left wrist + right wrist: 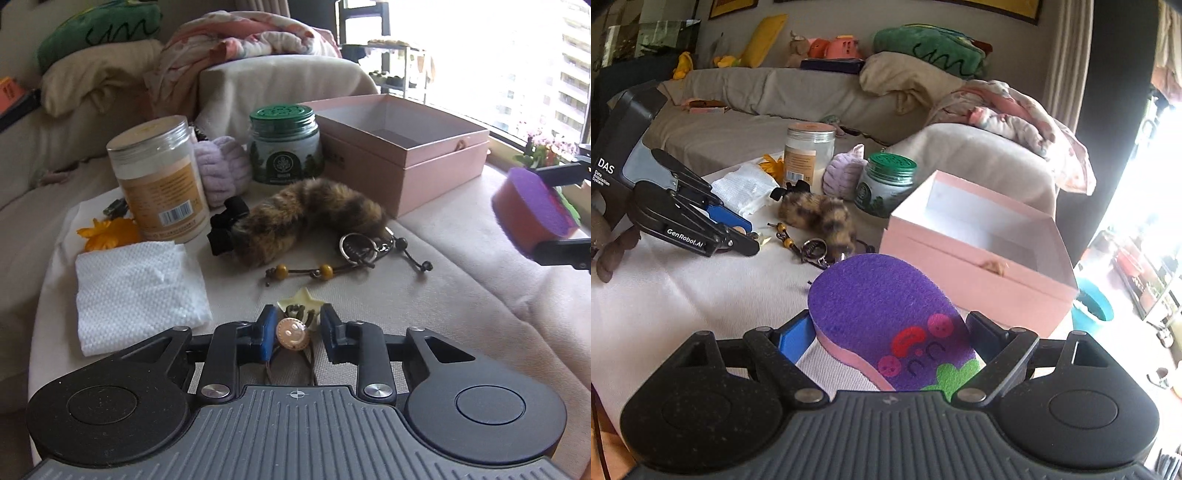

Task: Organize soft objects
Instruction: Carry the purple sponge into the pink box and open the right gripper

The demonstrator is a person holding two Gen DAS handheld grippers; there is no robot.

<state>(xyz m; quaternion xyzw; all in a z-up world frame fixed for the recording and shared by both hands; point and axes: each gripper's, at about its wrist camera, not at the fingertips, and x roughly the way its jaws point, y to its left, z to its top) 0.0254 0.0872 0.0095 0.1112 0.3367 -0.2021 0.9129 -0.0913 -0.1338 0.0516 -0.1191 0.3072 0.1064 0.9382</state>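
Note:
My right gripper is shut on a purple-topped pink sponge with a printed face and holds it off the table, in front of the open pink box. In the left wrist view that sponge hangs at the right edge. My left gripper sits low over the table with narrow jaws around a pink button on a hair tie. The left pad touches the button, and a gap shows at the right pad. A furry brown tail charm, a lilac knit ball and a folded white cloth lie beyond.
A tall orange-labelled jar and a green-lidded jar stand behind the tail charm. A beaded cord, a key ring, a cream star and an orange flower lie on the cloth-covered table. A sofa with blankets stands behind.

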